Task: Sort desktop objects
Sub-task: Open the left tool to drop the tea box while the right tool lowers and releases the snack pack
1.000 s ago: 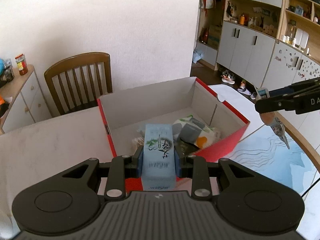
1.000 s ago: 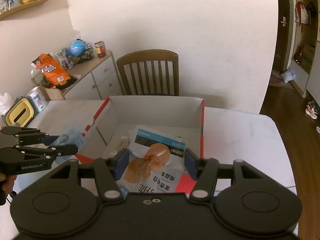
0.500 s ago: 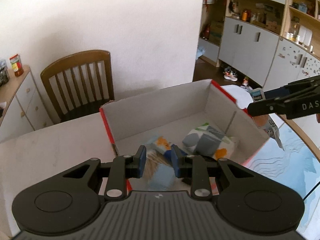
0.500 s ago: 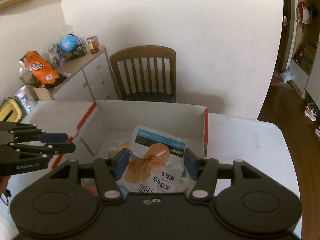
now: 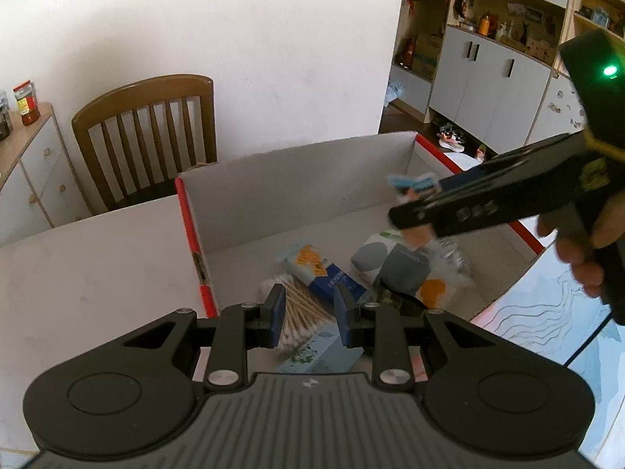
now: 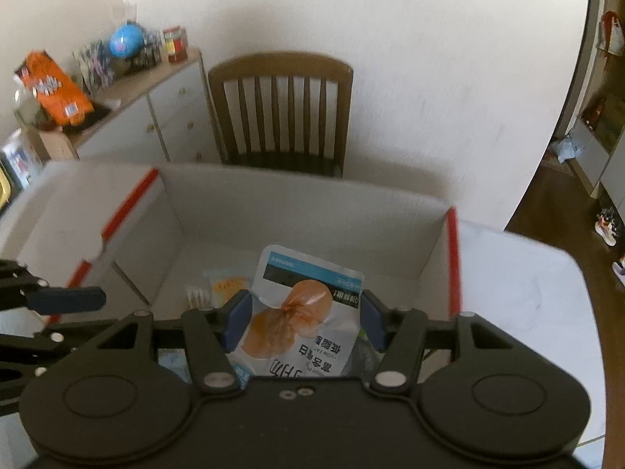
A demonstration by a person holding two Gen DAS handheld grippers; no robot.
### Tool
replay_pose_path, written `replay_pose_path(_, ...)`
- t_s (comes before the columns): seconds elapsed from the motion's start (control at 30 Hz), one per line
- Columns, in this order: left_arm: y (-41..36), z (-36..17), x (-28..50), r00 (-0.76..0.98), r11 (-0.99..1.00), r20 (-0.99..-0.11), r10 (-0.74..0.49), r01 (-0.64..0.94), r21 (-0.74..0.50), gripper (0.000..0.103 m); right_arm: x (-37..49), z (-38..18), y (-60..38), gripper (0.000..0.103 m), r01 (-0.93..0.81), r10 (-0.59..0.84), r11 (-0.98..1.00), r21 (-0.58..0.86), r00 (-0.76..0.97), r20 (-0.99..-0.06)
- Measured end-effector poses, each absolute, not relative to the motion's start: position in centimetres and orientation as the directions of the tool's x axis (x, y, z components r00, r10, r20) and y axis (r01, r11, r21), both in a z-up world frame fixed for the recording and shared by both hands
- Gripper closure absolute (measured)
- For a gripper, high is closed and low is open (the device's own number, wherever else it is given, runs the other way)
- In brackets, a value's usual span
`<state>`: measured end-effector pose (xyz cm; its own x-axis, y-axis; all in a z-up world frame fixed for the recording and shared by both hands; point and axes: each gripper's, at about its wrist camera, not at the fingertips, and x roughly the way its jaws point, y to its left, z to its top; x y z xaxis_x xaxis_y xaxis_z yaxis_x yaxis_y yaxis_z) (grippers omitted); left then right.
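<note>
A red-edged cardboard box (image 5: 297, 179) stands on the white table. My left gripper (image 5: 308, 314) is open and empty above the box's near wall. Below it lies a light blue carton (image 5: 316, 353), beside a pack of cotton swabs (image 5: 300, 308) and a blue and orange tube (image 5: 324, 269). My right gripper (image 6: 302, 322) is shut on a white snack pouch (image 6: 300, 312) with an orange picture and holds it over the box (image 6: 312, 211). It also shows in the left wrist view (image 5: 414, 195), above a grey patterned packet (image 5: 402, 265).
A wooden chair (image 5: 148, 133) stands behind the table. A low cabinet (image 6: 156, 93) with jars and an orange bag is at the left. Cupboards and shelves (image 5: 488, 82) are at the right. A blue patterned mat (image 5: 547, 312) lies right of the box.
My left gripper opened and the light blue carton dropped into the box. My right gripper moved forward over the box with the snack pouch.
</note>
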<state>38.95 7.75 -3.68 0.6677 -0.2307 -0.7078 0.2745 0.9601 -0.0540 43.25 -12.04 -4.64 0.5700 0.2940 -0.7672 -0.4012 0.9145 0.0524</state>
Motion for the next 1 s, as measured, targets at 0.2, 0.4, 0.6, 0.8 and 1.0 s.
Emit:
replay_pose_path(0.2,7.6,-4.0,38.7,0.667,0.961,-0.708,-0.232,0.272,-0.059,0.077,43.6,-6.6,-11.7,0.044,-0.417,0.266,0.908,0.024,0.532,-0.804)
replay_pose_path(0.4,7.4,-4.2,38.6,0.663,0.961,-0.712,-0.232,0.270,-0.061,0.077,43.5,-7.9,-11.9,0.044,-0.405,0.237,0.914,0.013,0.508,-0.828)
replay_pose_path(0.6,7.2,-4.3,38.3,0.658,0.960,-0.716,-0.233,0.274,-0.061,0.077,43.4,-8.1,-11.8,0.034,-0.416,0.236,0.909,0.013,0.490,-0.839)
replay_pose_path(0.8,7.0,-4.1,38.1,0.656,0.960,-0.717,-0.236,0.273,-0.066,0.077,42.9,-6.3,-12.8,0.028,-0.402,0.268,0.914,0.044,0.521,-0.811)
replay_pose_path(1.0,6.6,-3.4,37.5,0.664,0.959,-0.709,-0.240,0.277,-0.065,0.077,41.5,-4.2,-13.7,0.028,-0.411,0.300,0.909,0.064,0.541,-0.785)
